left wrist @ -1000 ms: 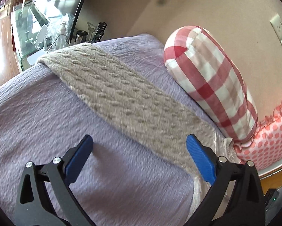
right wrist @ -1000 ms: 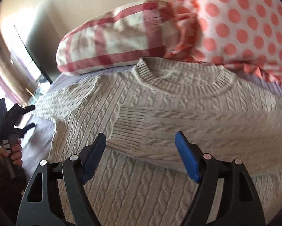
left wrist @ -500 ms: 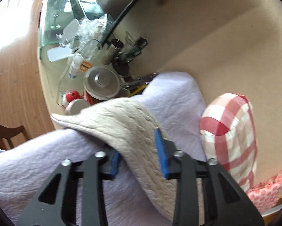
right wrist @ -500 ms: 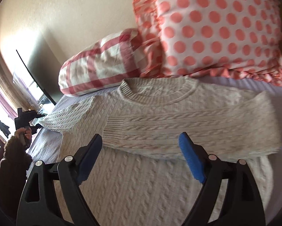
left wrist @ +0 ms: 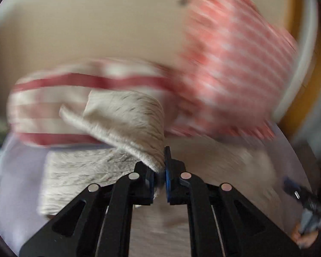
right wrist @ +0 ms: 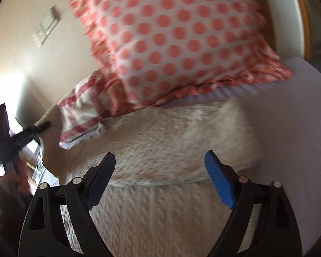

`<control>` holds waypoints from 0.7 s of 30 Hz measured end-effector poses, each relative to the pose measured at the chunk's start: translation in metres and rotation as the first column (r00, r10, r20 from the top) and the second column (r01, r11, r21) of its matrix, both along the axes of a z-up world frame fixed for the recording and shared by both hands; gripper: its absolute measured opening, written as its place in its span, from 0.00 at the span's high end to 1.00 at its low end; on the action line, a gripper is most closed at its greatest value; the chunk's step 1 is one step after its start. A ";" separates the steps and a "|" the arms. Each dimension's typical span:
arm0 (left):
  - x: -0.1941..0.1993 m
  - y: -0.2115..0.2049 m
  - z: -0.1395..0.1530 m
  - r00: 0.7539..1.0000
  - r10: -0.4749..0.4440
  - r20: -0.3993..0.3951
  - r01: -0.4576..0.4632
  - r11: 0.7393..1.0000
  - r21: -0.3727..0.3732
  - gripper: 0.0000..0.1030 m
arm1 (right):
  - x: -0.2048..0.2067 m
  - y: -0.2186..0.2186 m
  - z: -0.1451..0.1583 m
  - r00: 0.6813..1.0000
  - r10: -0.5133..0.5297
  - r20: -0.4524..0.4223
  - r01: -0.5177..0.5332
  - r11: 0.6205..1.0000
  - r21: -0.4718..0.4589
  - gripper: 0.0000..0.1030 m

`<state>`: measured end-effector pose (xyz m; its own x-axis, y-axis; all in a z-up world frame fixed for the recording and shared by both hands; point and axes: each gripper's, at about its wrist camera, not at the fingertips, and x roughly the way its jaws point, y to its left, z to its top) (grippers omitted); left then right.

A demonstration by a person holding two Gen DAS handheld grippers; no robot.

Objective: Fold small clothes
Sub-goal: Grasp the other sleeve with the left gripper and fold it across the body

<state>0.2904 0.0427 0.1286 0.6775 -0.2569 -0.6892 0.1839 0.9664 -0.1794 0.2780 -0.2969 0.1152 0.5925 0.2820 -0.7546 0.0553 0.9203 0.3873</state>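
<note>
A cream cable-knit sweater (right wrist: 160, 203) lies flat on the lavender bedspread (right wrist: 293, 117). My left gripper (left wrist: 159, 171) is shut on the cuff of the sweater's sleeve (left wrist: 130, 124) and holds it lifted above the sweater body (left wrist: 79, 171). In the right wrist view the left gripper (right wrist: 41, 126) shows at far left with the raised sleeve (right wrist: 51, 145) hanging from it. My right gripper (right wrist: 160, 177) is open and empty, hovering over the sweater's middle. Both views are motion-blurred.
A red-and-white checked pillow (left wrist: 53, 98) and a pink polka-dot pillow (right wrist: 171, 38) lean against the beige wall (left wrist: 96, 21) at the head of the bed. Wall sockets (right wrist: 45, 29) are at upper left. The bed edge is at right.
My left gripper has closed on the sleeve cuff, lifted it and swung it toward the pillows and sweater body. The right gripper has drawn back and turned a little, still open.
</note>
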 end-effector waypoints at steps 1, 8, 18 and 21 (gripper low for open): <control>-0.001 -0.033 -0.014 0.995 -0.088 -0.038 0.088 0.996 0.014 0.89 | -0.001 -0.004 -0.001 1.000 -0.010 -0.005 0.010 1.000 -0.001 0.16; -0.040 -0.104 -0.057 0.925 -0.355 -0.131 0.362 0.931 0.033 0.88 | -0.003 -0.031 -0.015 0.997 -0.027 -0.078 0.032 0.998 0.062 0.16; -0.092 0.040 -0.015 0.997 -0.074 -0.033 0.077 0.991 0.108 0.55 | 0.053 -0.018 -0.061 0.973 -0.040 -0.228 0.060 0.995 0.079 0.38; -0.105 0.067 -0.022 0.998 -0.017 -0.054 0.023 0.992 0.120 0.51 | 0.065 -0.026 -0.064 0.977 -0.081 -0.199 0.096 0.993 0.068 0.38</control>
